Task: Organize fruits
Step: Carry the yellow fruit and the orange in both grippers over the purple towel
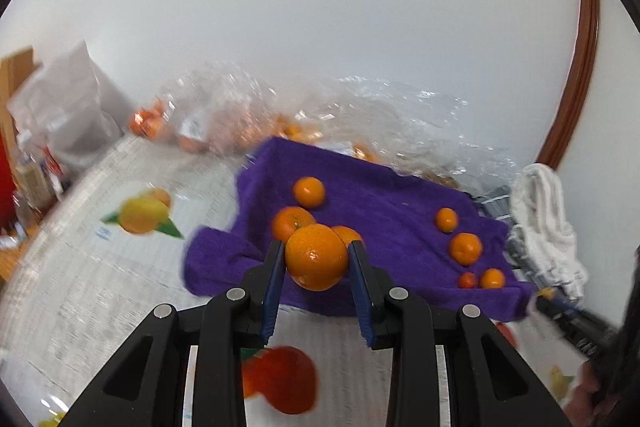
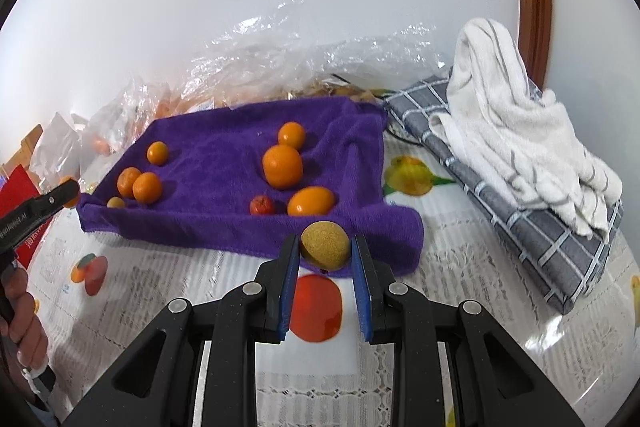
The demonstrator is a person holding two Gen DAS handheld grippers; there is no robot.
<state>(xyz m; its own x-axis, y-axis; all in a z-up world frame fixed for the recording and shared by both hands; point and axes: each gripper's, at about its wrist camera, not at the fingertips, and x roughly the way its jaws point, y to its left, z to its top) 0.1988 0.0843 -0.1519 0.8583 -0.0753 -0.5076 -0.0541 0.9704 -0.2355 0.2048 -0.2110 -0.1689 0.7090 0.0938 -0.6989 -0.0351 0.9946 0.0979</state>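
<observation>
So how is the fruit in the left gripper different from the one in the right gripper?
The orange in the left gripper is bright orange with shiny skin; the yellowish-brown fruit in the right gripper looks dull and speckled. The orange fills a wider gap between its fingers than the yellowish-brown fruit does, so it is likely bigger. Both are round, and each is pinched between blue pads near the purple towel.

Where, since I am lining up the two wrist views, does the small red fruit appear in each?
Left wrist: small red fruit lower right, by the purple towel's near edge.
Right wrist: centre, by the same edge, left of an orange fruit.
Shared landmark: the purple towel.
</observation>
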